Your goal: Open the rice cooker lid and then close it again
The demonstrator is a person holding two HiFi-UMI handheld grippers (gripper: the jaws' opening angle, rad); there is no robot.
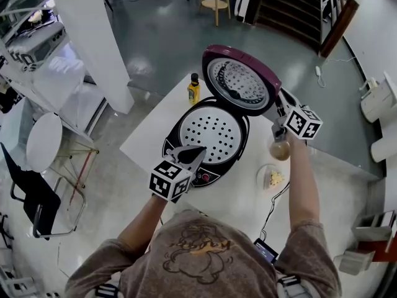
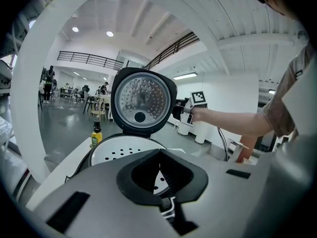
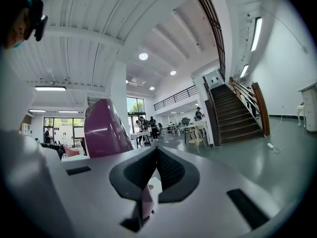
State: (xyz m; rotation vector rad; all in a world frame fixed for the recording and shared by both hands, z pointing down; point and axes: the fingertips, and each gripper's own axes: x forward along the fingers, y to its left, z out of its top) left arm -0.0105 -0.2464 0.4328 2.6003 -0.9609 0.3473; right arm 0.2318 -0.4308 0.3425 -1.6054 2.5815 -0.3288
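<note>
On white table [image 1: 155, 129], rice cooker lid [image 1: 239, 79] upright; left gripper [image 1: 197, 152] closed, right gripper [image 1: 280, 110] closed beside lid.

Room: large open hall. Floor [image 1: 167, 36] grey and glossy, it mirrors the lamps. White square pillar [image 1: 93, 42] ahead on my left. Dark staircase [image 3: 237, 113] with a wooden handrail rises on the right against a white wall [image 3: 292, 68]. Ceiling [image 3: 99, 43] white, ribbed; round downlights [image 3: 143, 56] lit, one strip light [image 3: 256, 33] above the stairs. Mezzanine railing [image 2: 89, 59] along the far side. Tall windows [image 3: 133, 105] at the far end, daylight. Pale wooden chair [image 3: 196, 139] near the stairs. I stand at a white table [image 1: 149, 138]; round white table [image 1: 43, 141] and black chair [image 1: 25, 194] on my left.
</note>
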